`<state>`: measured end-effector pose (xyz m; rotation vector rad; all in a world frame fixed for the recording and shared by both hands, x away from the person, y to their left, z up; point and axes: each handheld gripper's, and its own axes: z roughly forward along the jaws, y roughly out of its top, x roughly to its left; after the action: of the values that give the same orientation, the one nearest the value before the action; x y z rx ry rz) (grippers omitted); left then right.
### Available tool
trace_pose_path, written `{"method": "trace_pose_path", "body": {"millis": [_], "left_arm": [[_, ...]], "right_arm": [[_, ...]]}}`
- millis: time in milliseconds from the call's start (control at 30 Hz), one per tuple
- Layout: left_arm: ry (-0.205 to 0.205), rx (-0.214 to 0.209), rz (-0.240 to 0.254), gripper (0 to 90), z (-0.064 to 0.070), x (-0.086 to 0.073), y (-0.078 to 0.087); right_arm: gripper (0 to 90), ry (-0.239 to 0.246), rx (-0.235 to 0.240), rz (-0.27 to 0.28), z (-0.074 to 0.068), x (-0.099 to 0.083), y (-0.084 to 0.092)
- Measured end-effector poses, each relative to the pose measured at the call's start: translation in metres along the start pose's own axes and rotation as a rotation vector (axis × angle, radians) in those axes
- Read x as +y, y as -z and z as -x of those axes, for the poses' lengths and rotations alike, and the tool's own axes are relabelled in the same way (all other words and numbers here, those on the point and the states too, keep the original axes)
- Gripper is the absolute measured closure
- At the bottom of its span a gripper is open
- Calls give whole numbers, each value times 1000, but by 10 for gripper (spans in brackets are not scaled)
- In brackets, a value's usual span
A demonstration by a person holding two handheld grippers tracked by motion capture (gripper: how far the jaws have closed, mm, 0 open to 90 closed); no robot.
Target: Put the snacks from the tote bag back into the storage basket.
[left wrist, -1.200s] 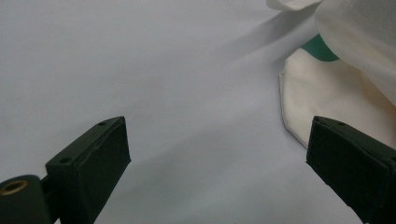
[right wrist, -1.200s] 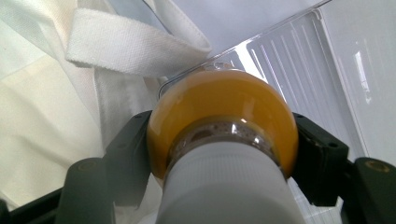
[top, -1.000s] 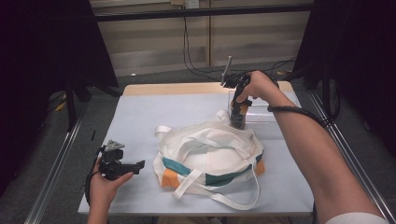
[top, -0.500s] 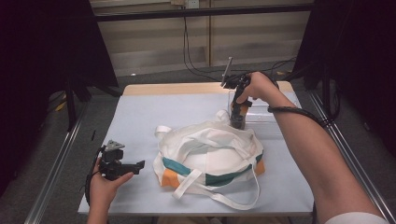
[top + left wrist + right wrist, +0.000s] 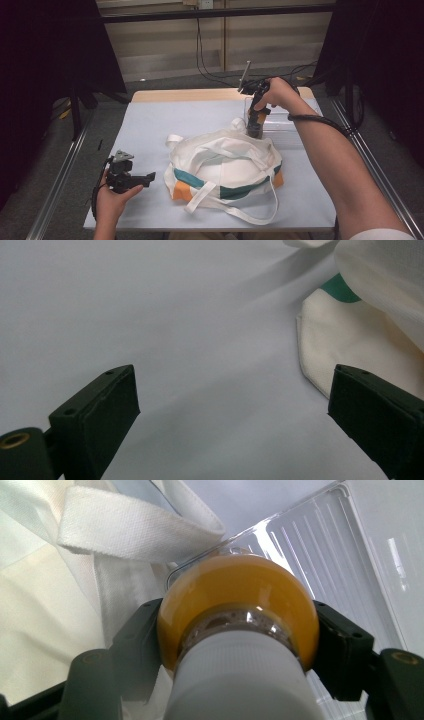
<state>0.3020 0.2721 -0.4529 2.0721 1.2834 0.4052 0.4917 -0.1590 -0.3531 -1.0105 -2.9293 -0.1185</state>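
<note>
Right tool [image 5: 240,630] clamps a bottle [image 5: 239,605] of orange liquid, cap toward the camera, held at the far rim of the bag [image 5: 225,165], beside a clear tray [image 5: 345,550]. Left tool [image 5: 235,405] rests wide open, holding nothing, on the worktop [image 5: 165,120]. Recommendation: keep the grip firm, clear the straps [image 5: 135,525], then lower into the bag's mouth.

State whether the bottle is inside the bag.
Out: the right gripper holds the bottle above the bag's far edge, beside the clear tray.
</note>
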Motion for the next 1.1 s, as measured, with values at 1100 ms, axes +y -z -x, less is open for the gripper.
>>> {"method": "trace_pose_path", "body": {"millis": [1100], "left_arm": [[-2,0,3,57,2,1,1]], "right_arm": [[154,-69,-17,53,-2,-9,12]]}}
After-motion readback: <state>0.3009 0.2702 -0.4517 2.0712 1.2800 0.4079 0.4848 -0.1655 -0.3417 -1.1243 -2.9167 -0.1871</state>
